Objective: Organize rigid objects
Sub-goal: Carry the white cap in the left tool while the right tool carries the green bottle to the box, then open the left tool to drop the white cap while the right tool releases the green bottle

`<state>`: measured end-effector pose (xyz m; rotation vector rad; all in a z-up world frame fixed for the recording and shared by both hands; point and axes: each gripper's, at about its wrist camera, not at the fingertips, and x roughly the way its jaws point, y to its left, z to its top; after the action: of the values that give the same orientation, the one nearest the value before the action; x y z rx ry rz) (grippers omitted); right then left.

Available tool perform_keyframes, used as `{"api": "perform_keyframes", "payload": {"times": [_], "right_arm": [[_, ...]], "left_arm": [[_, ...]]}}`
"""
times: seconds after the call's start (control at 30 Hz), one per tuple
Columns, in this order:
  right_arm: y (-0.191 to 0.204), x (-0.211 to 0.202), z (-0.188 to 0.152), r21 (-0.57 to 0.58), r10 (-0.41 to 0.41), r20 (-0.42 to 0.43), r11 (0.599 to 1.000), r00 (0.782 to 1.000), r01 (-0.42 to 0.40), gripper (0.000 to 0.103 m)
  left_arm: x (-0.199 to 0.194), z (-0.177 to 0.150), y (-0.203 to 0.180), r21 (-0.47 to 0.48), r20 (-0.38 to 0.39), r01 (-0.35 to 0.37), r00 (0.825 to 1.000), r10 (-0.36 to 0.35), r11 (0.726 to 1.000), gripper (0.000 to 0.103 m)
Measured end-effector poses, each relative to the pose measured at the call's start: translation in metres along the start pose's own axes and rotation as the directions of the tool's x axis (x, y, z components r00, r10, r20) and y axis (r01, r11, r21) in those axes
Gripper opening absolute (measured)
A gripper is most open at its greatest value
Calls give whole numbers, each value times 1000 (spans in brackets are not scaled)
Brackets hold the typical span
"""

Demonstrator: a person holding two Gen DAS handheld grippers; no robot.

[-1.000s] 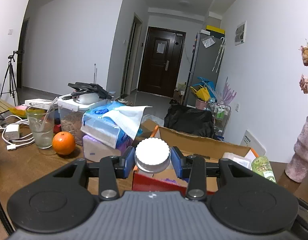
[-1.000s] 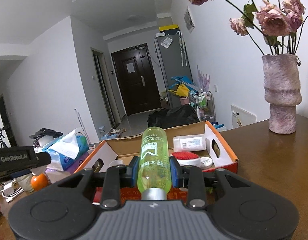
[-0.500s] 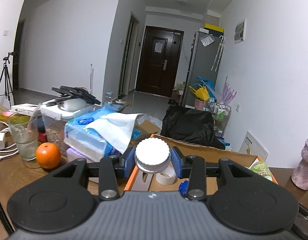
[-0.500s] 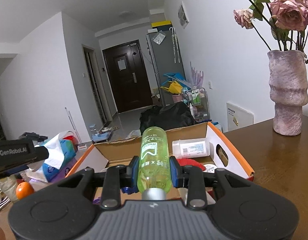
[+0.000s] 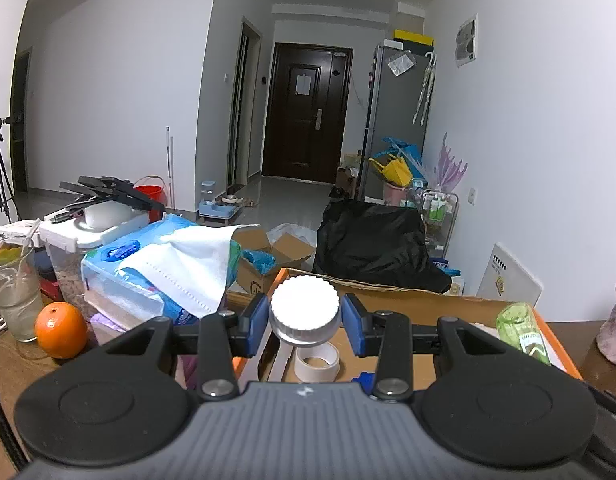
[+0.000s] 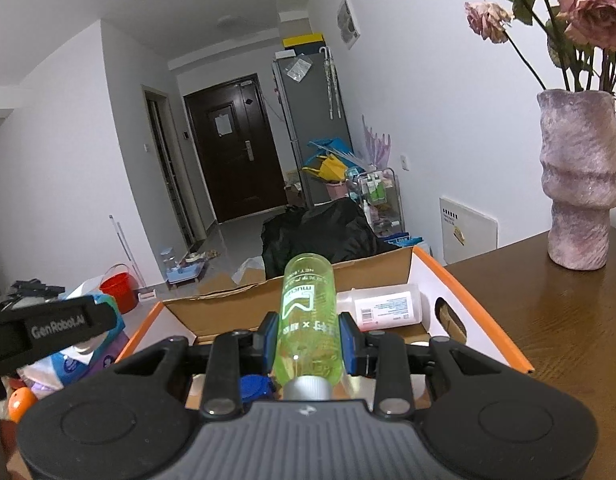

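Two grippers are seen, each loaded. The left gripper (image 5: 305,320) is clamped on one white ridged-cap jar (image 5: 305,314), its blue pads (image 5: 255,323) pressed to either side of the cap, and is held above the left end of one orange-edged cardboard box (image 5: 407,304). The right gripper (image 6: 308,338) is clamped on one green transparent bottle (image 6: 308,320), which points forward with its silver cap (image 6: 307,388) toward the camera and is held over the same box (image 6: 483,322).

Inside the box, one roll of white tape (image 5: 316,362), one blue object (image 6: 252,387) whose kind cannot be told, and one white labelled bottle (image 6: 383,307) lying on its side along the far wall are counted. Bare cardboard floor is left around the tape roll.

The box's left edge is crowded by one tissue pack (image 5: 148,268), with one orange (image 5: 61,330) and one glass (image 5: 14,300) further left on the wooden table (image 6: 567,312). To the right of the box, open tabletop is left as far as one pink vase (image 6: 579,184), which stands well apart and holds dried roses (image 6: 587,12).
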<state>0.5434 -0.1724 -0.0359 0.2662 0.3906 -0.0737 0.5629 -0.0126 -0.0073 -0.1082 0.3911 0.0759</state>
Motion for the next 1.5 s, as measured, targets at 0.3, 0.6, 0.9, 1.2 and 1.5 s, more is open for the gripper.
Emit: {"api": "perform_keyframes", "payload": {"times": [0.3,0.6,0.9,1.2,1.5], "right_arm": [[5,22,4,-5,-34,-23,999,999,34,30],[7,31,5,-36,-31,-61,999,998,29,30],[3,40,9,-32,-22,-136,999,990,18,31],[-3,24,19,-7,-52,-127,999,991,52,76],[-4,23,20,-14,-57,-123,998,991,56,86]], "left_arm": [[20,-2,-3,39,-33,-23,999,24,999,41],[29,-4,-3,78,-59,-29,998,34,997,41],[34,-6,-5,103,-96,-15,995,24,995,64],[31,-7,-2,110,-86,-68,993,78,992,102],[29,-6,-4,116,-83,-72,993,82,991,103]]}}
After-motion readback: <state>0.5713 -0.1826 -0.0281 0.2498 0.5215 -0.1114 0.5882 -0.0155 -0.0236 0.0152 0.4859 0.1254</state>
